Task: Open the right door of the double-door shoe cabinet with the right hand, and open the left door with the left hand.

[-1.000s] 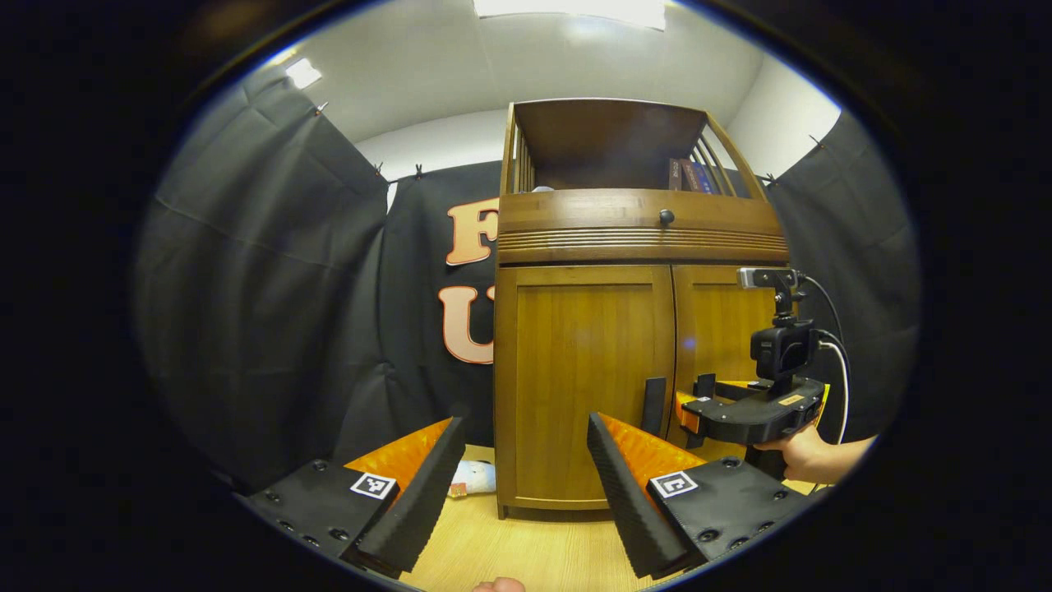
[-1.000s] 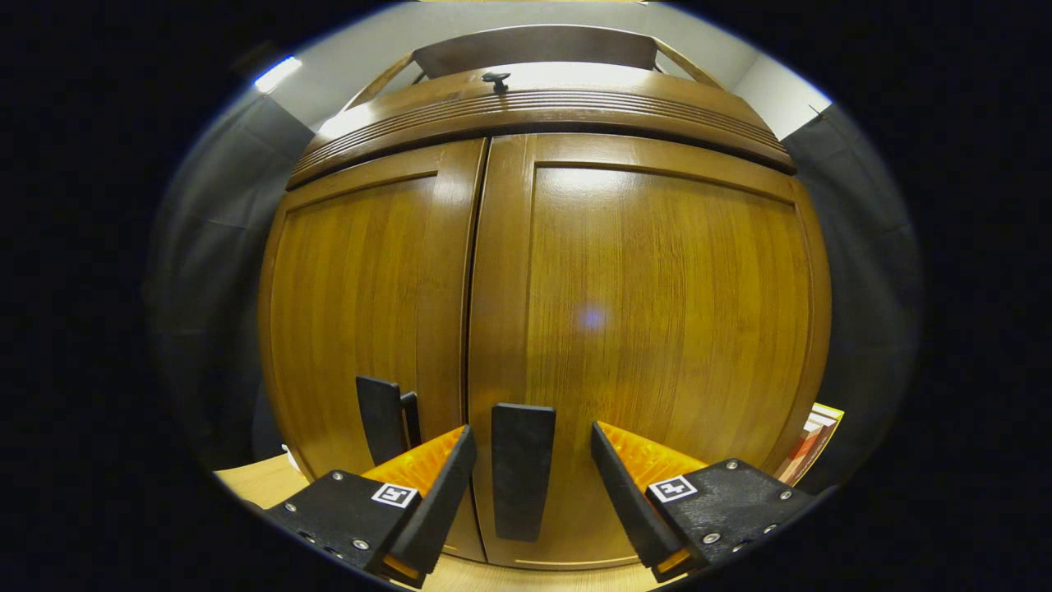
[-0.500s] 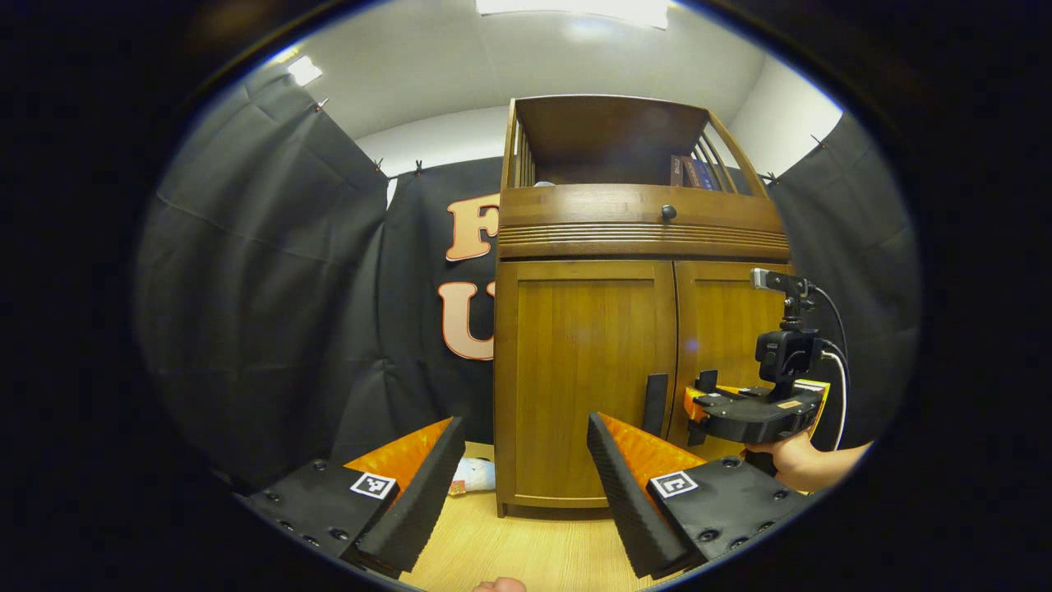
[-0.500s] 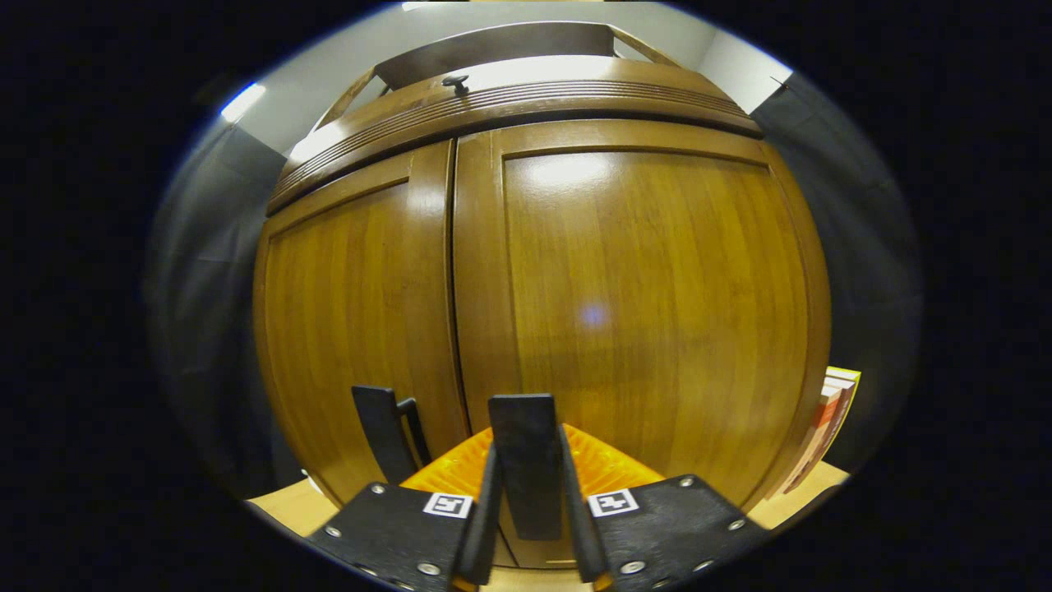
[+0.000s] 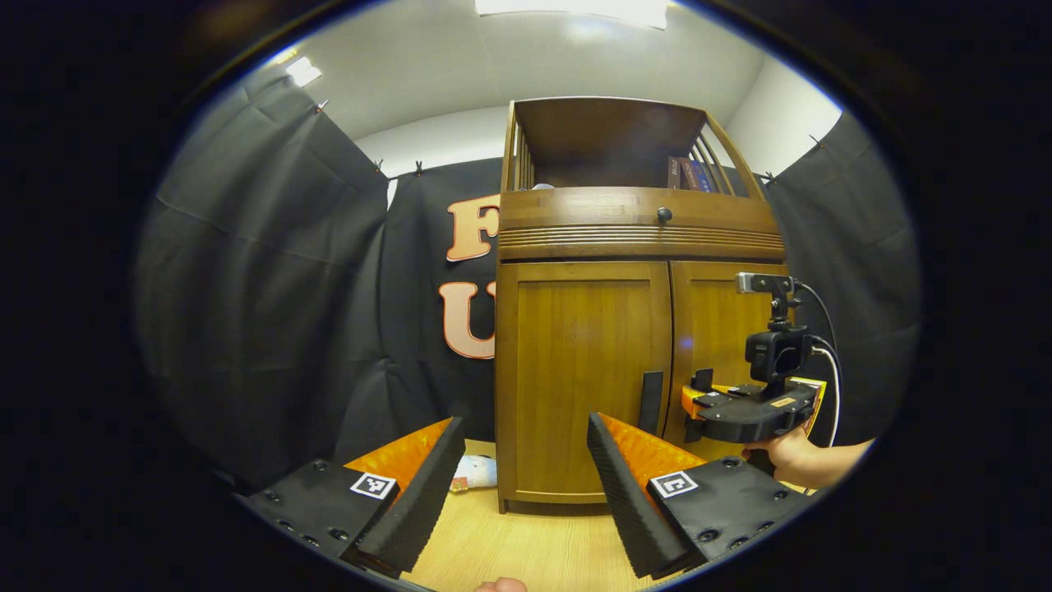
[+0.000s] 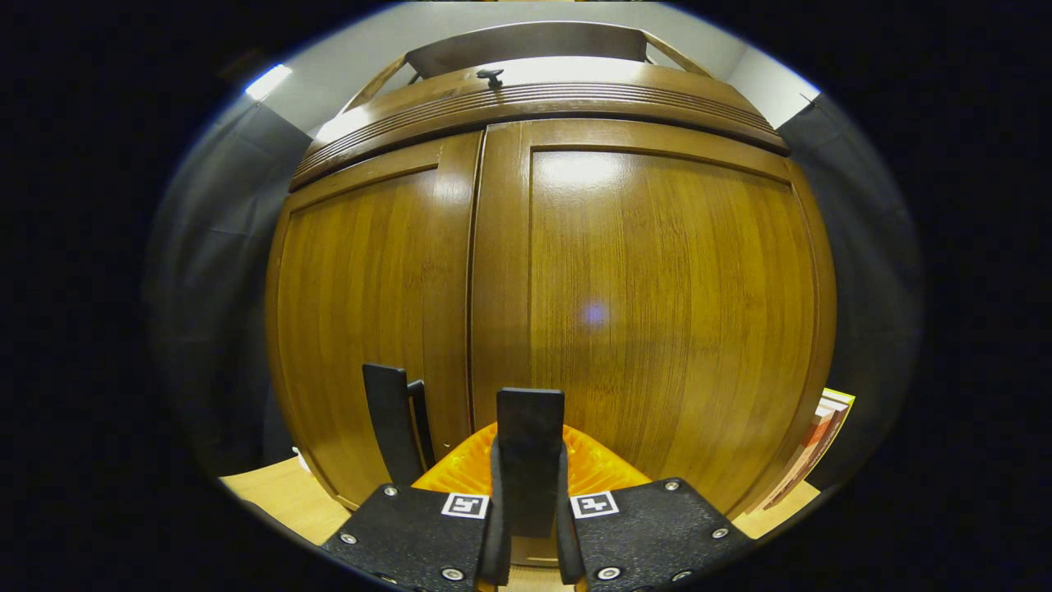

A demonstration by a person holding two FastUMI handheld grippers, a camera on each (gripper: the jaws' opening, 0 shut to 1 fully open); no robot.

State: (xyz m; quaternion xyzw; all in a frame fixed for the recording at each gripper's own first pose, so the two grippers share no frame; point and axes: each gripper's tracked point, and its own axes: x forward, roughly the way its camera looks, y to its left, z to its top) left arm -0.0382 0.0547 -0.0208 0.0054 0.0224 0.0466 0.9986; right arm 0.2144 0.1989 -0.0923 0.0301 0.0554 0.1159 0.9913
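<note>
In the left gripper view, our left tool (image 5: 520, 485) hangs spread at the bottom centre, well short of the shoe cabinet (image 5: 637, 238) in mid-frame; the right tool (image 5: 689, 403) sits at the right door's handle.

In the right gripper view, our right tool (image 6: 526, 526) pinches the right door handle (image 6: 529, 444) at bottom centre, where a second ago it stood spread. We judge the next move is pulling that door open; the left door handle (image 6: 388, 419) waits.
</note>
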